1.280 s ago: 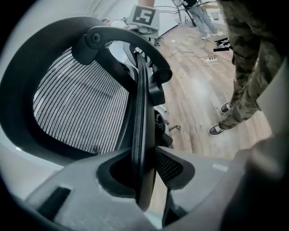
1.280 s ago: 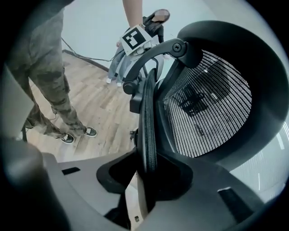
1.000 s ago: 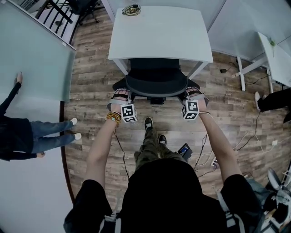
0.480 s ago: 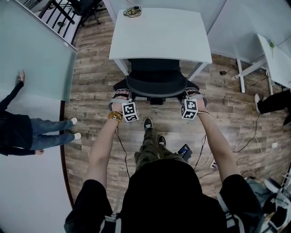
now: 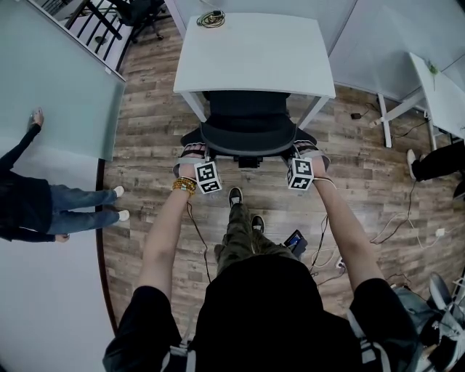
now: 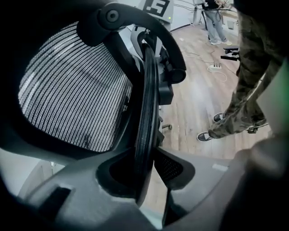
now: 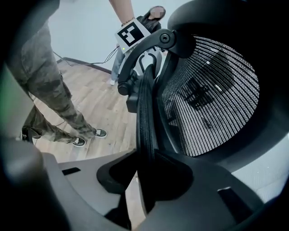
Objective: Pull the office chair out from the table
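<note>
A black mesh office chair point(image 5: 249, 136) stands with its seat tucked under the white table point(image 5: 254, 51). Its backrest faces me. My left gripper point(image 5: 195, 152) is shut on the left edge of the backrest. My right gripper point(image 5: 306, 149) is shut on the right edge. In the left gripper view, the black backrest rim point(image 6: 146, 108) runs up between the jaws of the left gripper point(image 6: 146, 173), with the mesh point(image 6: 72, 99) to its left. The right gripper view shows the rim point(image 7: 145, 113) pinched in the right gripper point(image 7: 142, 178), and the mesh point(image 7: 207, 99) to its right.
My own feet point(image 5: 237, 196) stand just behind the chair on the wood floor. Cables and a small device point(image 5: 296, 240) lie to my right. A bystander point(image 5: 43, 211) stands at the left by a glass partition point(image 5: 58, 80). A second white table point(image 5: 439, 91) is at the right. A coiled cable point(image 5: 211, 16) lies on the table.
Both grippers have shifted a little inward and up the picture, still clamped on the backrest edges. The chair stays close under the table.
</note>
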